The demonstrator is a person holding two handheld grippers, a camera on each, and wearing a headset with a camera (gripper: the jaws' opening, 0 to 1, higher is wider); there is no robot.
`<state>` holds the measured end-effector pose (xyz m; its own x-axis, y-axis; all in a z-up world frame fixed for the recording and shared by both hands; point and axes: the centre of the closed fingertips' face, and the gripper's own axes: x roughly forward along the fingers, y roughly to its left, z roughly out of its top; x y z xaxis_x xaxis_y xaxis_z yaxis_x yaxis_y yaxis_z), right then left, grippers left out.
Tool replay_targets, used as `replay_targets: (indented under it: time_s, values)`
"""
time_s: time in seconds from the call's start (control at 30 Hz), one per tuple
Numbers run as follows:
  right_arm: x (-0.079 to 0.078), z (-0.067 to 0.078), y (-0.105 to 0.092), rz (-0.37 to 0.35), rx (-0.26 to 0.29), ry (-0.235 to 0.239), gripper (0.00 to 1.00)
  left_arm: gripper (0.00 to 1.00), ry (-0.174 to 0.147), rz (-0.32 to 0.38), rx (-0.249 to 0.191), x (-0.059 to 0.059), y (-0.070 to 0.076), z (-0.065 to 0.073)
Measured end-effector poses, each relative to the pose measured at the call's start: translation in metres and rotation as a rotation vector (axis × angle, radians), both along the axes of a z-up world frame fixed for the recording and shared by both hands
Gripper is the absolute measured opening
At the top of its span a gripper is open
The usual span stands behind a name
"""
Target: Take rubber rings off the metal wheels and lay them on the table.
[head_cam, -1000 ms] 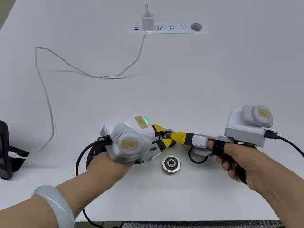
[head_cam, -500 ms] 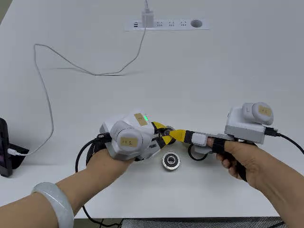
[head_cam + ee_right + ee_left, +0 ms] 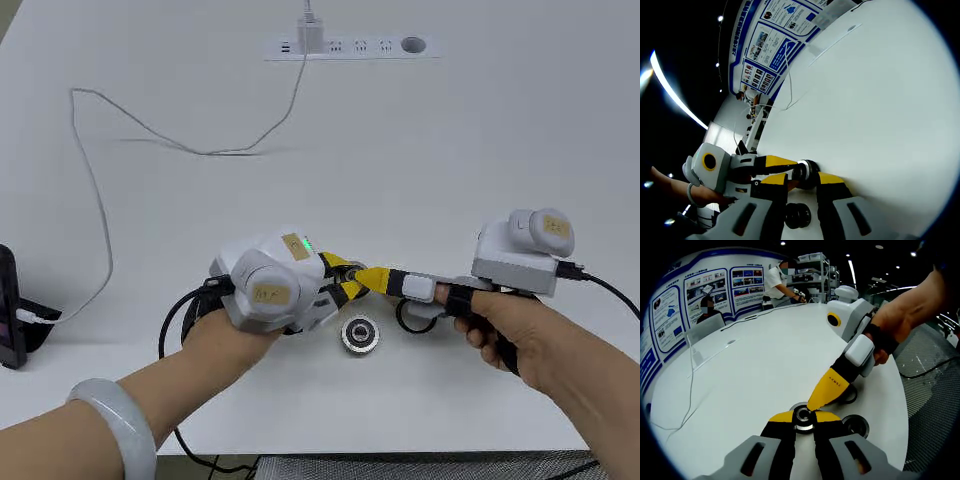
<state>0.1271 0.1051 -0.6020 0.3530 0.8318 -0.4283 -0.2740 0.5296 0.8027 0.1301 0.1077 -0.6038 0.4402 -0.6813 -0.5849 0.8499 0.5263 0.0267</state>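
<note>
Silver metal makes up the small wheel (image 3: 804, 419) at the middle of the work. It is up off the tabletop (image 3: 450, 150), pinched between the yellow tips of the left gripper (image 3: 804, 418), which is squeezed tight on it from both sides. In the right gripper view this wheel has a dark band around it.

The right gripper (image 3: 804, 180) comes at the same wheel from the other side. Its two yellow tips stand one on each side of the wheel. The pictures do not show if they press on it or just sit next to it. In the head view the two grippers meet tip to tip, low over the white tabletop and close to the person.

A second wheel (image 3: 360, 337) lies flat on the tabletop just below the place where the tips meet. It touches neither gripper. A loose black rubber ring (image 3: 412, 331) lies on the tabletop near it, partly under the right gripper.

A hand holds each gripper, and the left wrist wears a pale bracelet (image 3: 112, 428).

Farther off, a white power strip (image 3: 350, 47) sits at the far side of the tabletop. A thin white cable (image 3: 95, 200) runs from it to a dark phone (image 3: 8, 310) at the left edge.
</note>
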Motion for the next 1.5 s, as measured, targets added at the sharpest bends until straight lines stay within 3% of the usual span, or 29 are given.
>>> replay_targets:
  time_s: [0.43, 0.53, 0.7, 0.87, 1.5]
  values:
    - [-0.0008, -0.0006, -0.0003, 0.002, 0.004, 0.015, 0.25, 0.13, 0.0, 0.0, 0.0, -0.0002, -0.0001, -0.0003]
    - [-0.0041, 0.0022, 0.0017, 0.021, 0.028, 0.027, 0.26, 0.13, -0.001, -0.002, -0.001, -0.0009, -0.0001, -0.0001]
    - [-0.001, -0.0029, 0.0, 0.0, 0.017, 0.034, 0.26, 0.13, -0.001, -0.001, -0.001, -0.001, 0.0003, -0.0003]
    - [-0.005, 0.0036, 0.003, 0.012, 0.068, 0.057, 0.27, 0.13, -0.002, -0.002, -0.002, -0.0009, 0.0006, -0.0002]
    - [0.0007, 0.0024, -0.0033, -0.002, 0.048, 0.036, 0.18, 0.13, -0.003, -0.002, -0.001, -0.0001, 0.0011, -0.0008]
